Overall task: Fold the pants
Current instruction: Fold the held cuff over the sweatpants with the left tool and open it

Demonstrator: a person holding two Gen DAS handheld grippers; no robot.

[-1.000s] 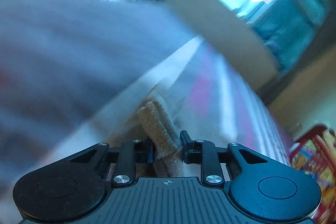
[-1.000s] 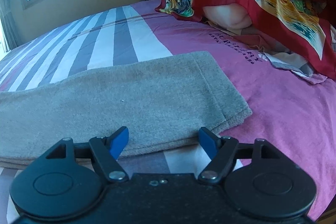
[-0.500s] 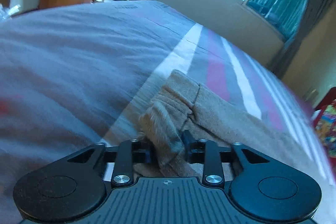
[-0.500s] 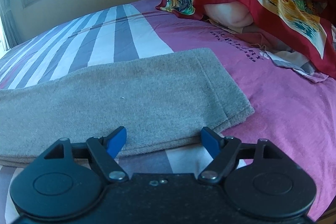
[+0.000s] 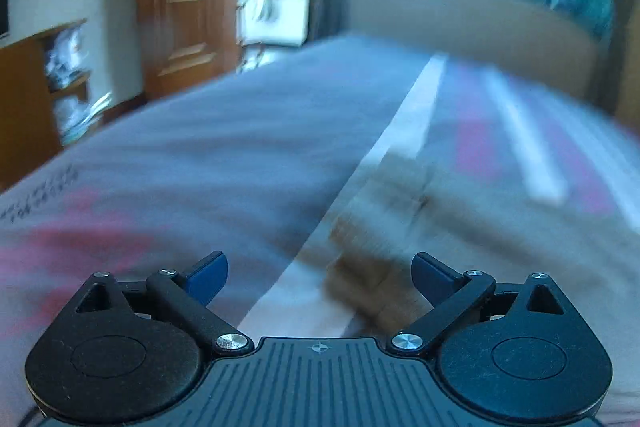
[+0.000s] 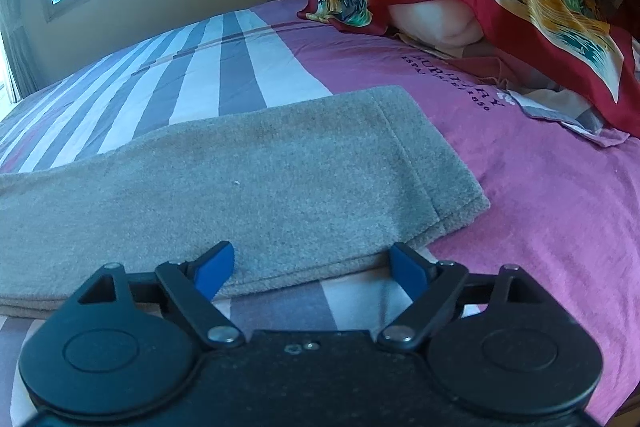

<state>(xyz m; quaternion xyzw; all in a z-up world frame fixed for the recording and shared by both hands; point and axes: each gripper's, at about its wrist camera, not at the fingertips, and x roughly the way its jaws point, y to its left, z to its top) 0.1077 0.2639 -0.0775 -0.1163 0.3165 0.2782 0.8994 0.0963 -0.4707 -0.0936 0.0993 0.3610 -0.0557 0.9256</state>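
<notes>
Half a second ago our left gripper (image 5: pixel 320 273) was clamped on a bunched end of the pants (image 6: pixel 240 183); now it stands wide open with that blurred end lying on the bed (image 6: pixel 540 207) just ahead, slightly right. Our right gripper (image 6: pixel 310 271) has barely shifted: it is open, empty, low over the near edge. The pants run long left to right, hem at right.
</notes>
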